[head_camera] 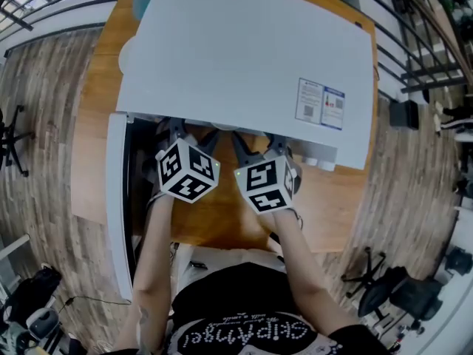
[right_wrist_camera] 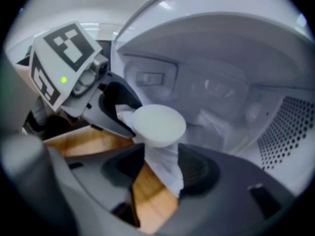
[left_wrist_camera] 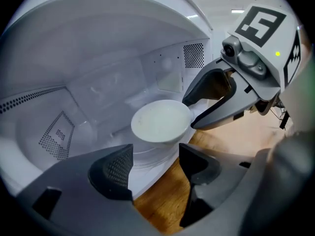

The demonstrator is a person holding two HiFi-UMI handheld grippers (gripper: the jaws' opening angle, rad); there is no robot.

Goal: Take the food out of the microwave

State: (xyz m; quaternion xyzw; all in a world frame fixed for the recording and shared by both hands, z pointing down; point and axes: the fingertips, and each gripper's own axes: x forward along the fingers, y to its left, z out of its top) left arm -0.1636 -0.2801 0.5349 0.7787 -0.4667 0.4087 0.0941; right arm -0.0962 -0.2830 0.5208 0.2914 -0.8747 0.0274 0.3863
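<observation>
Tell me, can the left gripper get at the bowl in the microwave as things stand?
Probably yes. The door stands open, the left gripper's jaws are apart with nothing between them, and the bowl sits straight ahead of them. Only the right gripper crowds the bowl's right side.

A white bowl sits upright inside the open microwave.

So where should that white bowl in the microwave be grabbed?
The bowl sits upright near the microwave opening, flared rim exposed. So probably pinch the rim, left hand-held gripper on one side, right hand-held gripper opposite, entering from the open front.
</observation>
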